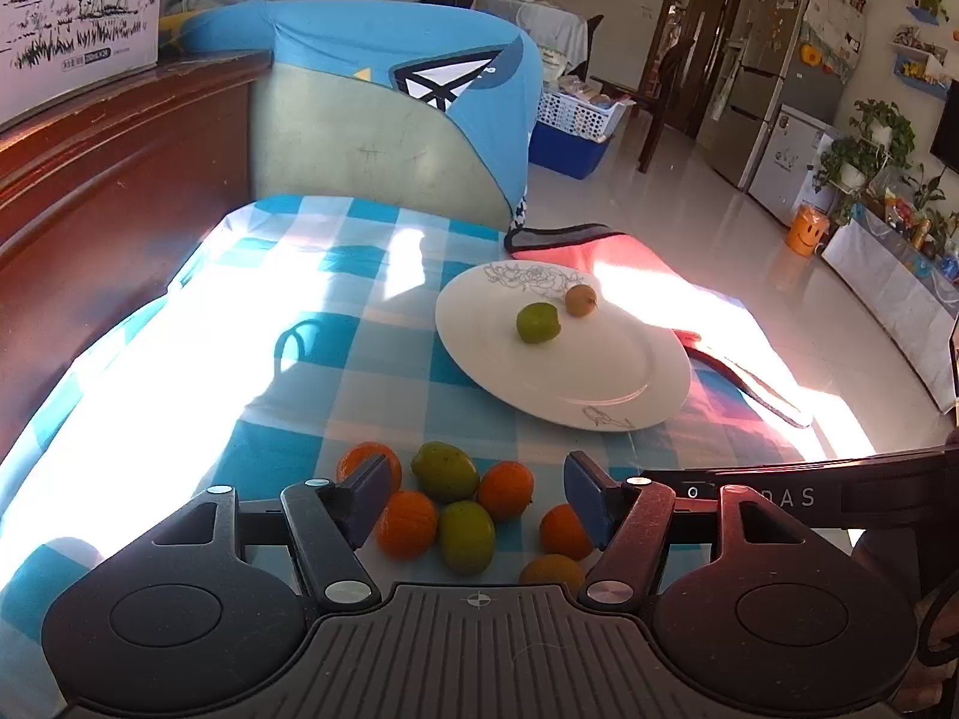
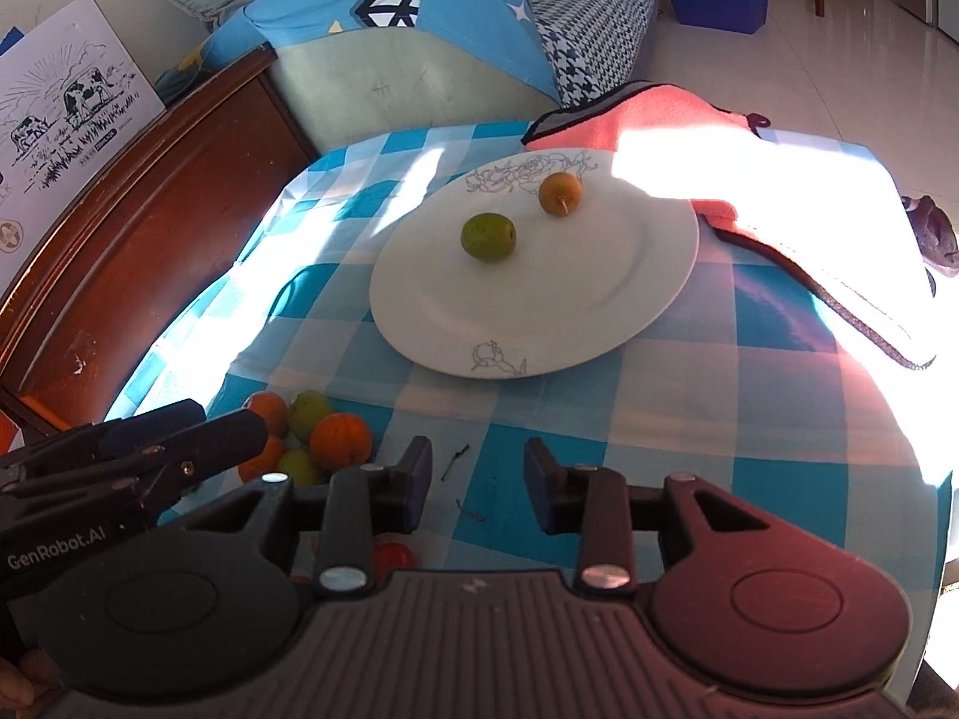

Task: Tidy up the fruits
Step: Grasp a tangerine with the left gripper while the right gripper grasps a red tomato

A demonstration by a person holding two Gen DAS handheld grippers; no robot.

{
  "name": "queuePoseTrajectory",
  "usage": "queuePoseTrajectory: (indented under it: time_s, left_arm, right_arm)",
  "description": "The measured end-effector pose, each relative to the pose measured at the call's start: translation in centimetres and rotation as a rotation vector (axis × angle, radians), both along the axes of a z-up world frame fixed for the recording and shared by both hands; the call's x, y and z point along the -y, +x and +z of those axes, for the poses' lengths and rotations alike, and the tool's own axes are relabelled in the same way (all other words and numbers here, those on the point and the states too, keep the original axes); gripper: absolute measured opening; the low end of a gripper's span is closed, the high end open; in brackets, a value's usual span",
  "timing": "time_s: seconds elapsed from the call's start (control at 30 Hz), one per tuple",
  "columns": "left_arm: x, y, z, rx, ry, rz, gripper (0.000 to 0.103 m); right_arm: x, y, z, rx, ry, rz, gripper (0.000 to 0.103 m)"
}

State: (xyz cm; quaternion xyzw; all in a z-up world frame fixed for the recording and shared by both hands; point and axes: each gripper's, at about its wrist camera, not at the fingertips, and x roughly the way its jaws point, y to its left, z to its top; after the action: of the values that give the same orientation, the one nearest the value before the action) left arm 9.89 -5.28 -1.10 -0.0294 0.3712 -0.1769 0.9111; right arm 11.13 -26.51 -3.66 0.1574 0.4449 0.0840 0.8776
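A white plate [image 1: 599, 383] [image 2: 599, 299] lies on the blue-checked cloth and holds a green fruit [image 1: 537, 322] [image 2: 488, 236] and a yellow-brown fruit [image 1: 580, 299] [image 2: 560, 193]. A pile of several oranges and green fruits [image 1: 461, 509] [image 2: 311, 437] lies on the cloth near the front. My left gripper [image 1: 473, 494] is open and empty, low over the pile, with the fruits between its fingers. It also shows in the right wrist view [image 2: 198, 437]. My right gripper [image 2: 478, 482] is open and empty over bare cloth, right of the pile and in front of the plate.
A pink cloth [image 1: 629, 257] [image 2: 689, 120] lies behind and right of the plate. A blue cushion [image 1: 389, 72] [image 2: 419, 6] stands at the far edge. A dark wooden rail [image 1: 120, 168] [image 2: 150, 210] runs along the left. The table edge drops off on the right.
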Motion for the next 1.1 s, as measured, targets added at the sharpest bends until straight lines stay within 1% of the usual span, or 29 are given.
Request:
queuePoseTrajectory:
  time_s: [0.23,0.43,0.53,0.7,0.93,1.1]
  left_arm:
    - [-0.2,-3.5,-0.9,-0.008,0.018,-0.022,0.064]
    - [0.0,-5.5,-2.0,-0.023,0.038,-0.043,0.062]
    - [0.3,-6.4,-2.5,-0.023,0.052,-0.068,0.062]
    - [0.8,-6.9,-3.0,-0.013,0.067,-0.095,0.061]
    - [1.3,-6.6,-3.7,-0.015,0.073,-0.104,0.061]
    - [1.8,-6.6,-3.9,0.015,0.092,-0.115,0.06]
  right_arm:
    - [-0.3,-2.2,-0.1,0.0,0.024,0.013,0.036]
    - [-0.8,-3.7,-0.1,0.005,0.033,0.056,0.036]
    - [-1.3,-4.1,-0.2,0.01,0.022,0.093,0.035]
    - [-2.2,-4.2,-0.4,0.007,0.016,0.146,0.035]
    - [-3.2,-3.7,-0.8,0.014,-0.027,0.188,0.035]
    - [-3.7,-3.3,-1.1,0.015,-0.048,0.207,0.035]
